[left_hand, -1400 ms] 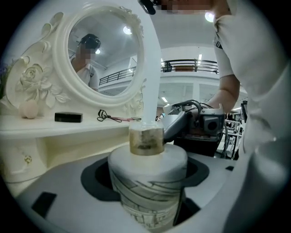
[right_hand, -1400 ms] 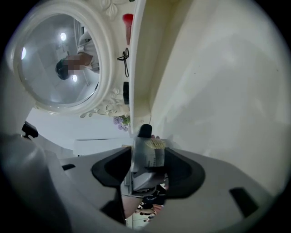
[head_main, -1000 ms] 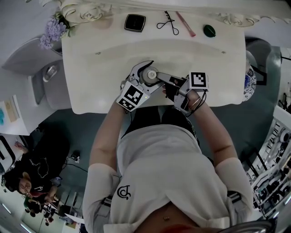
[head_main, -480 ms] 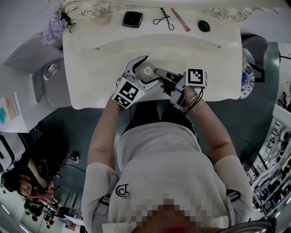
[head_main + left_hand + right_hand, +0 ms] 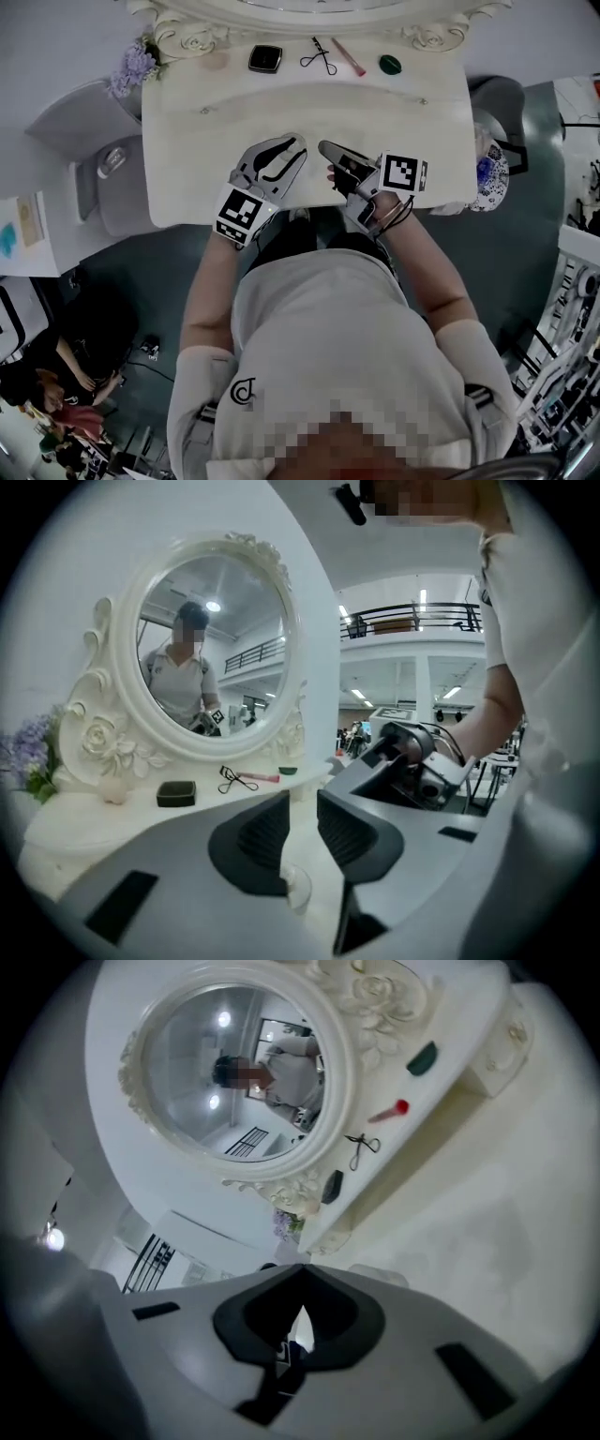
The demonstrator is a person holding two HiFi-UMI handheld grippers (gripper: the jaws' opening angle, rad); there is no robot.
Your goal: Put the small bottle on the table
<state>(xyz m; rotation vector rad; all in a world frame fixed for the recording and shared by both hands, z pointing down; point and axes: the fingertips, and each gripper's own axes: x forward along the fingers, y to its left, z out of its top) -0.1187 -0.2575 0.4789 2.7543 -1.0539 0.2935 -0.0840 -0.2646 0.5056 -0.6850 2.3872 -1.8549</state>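
Observation:
My left gripper (image 5: 292,142) lies over the white dressing table (image 5: 206,122) near its front edge. Its jaws are closing, with a narrow gap still between the dark pads (image 5: 265,834). A small pale rounded thing (image 5: 295,888) shows low in that gap, behind the pads. I cannot tell whether it is the small bottle, and nothing else like a bottle shows in the head view. My right gripper (image 5: 325,145) sits just to the right, with its tips close to the left one. In its own view the right gripper (image 5: 300,1312) is shut, with nothing between the pads.
Along the back of the table lie a black compact (image 5: 265,58), an eyelash curler (image 5: 319,54), a pink stick (image 5: 349,56) and a green piece (image 5: 390,64). An oval mirror (image 5: 220,658) stands behind them, with purple flowers (image 5: 134,67) at the left corner.
The left jaws stood wide around a round pale bottle and are now nearly together. The right jaws have shut. The bottle no longer shows in the head view.

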